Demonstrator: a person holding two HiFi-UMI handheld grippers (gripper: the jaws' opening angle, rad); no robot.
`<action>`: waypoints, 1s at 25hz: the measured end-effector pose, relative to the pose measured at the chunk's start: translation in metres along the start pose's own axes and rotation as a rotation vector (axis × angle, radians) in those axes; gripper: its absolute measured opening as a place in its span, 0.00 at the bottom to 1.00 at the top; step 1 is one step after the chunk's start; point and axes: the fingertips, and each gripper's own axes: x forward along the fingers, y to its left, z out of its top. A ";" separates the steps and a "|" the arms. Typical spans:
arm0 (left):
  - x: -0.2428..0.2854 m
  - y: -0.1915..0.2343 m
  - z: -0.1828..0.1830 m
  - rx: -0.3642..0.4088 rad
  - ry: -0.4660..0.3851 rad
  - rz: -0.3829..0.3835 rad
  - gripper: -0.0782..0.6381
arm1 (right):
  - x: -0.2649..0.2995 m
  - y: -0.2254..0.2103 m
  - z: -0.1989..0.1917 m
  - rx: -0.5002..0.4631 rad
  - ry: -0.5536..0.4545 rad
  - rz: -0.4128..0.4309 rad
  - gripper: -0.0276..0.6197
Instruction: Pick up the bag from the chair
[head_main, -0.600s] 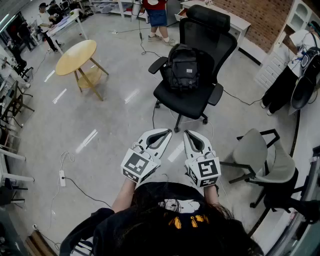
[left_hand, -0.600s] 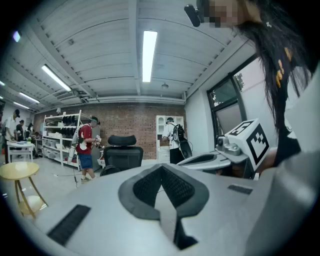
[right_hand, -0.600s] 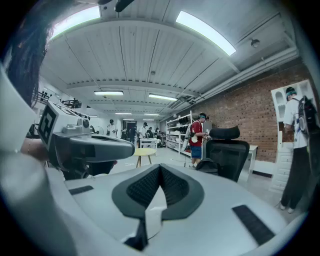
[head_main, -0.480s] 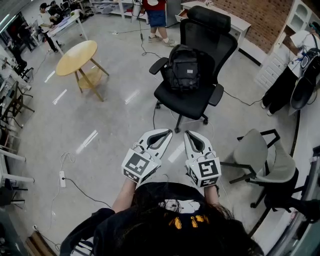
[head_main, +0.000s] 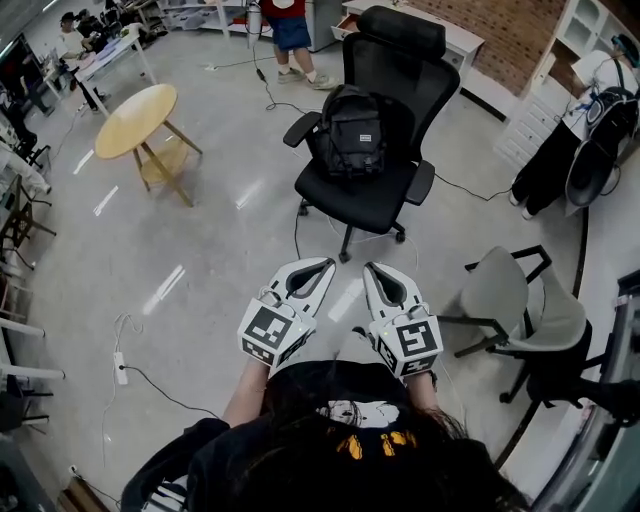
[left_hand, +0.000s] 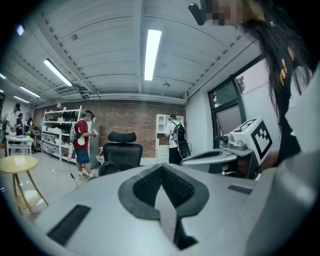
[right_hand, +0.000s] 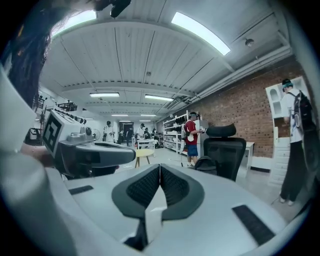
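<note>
The black bag (head_main: 352, 132) sits upright on the seat of the black office chair (head_main: 375, 195), leaning against its backrest, well ahead of both tools and roughly in line with the gap between them. Neither tool touches it. The left tool (head_main: 322, 265) and the right tool (head_main: 372, 270) are held side by side, low in front of the person's body and above the bare floor (head_main: 210, 240), both pointing toward the chair. In the left gripper view the left tool's jaws are closed together, the ribbed pads meeting at the tip with nothing between them; the chair and the bag show beyond, just left of that tip. In the right gripper view the right tool's jaws are likewise pressed together and empty, with the chair beyond and to the right of the tip. A grey chair (head_main: 515, 300) stands near the right tool, off to its right. A white power strip (head_main: 121, 363) with its cable lies on the floor to the left of the left tool. Far ahead, past the office chair, a person in a red top (head_main: 283, 15) stands before a brick wall (right_hand: 240, 107).
</note>
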 end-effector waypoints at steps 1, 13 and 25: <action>0.002 0.001 0.000 -0.002 -0.001 -0.003 0.12 | 0.001 -0.003 0.000 0.001 0.002 -0.004 0.05; 0.035 0.046 -0.013 -0.020 0.026 0.029 0.12 | 0.051 -0.037 0.002 0.026 -0.001 0.017 0.05; 0.123 0.145 -0.008 -0.021 0.059 0.105 0.12 | 0.169 -0.119 0.015 0.029 0.021 0.087 0.05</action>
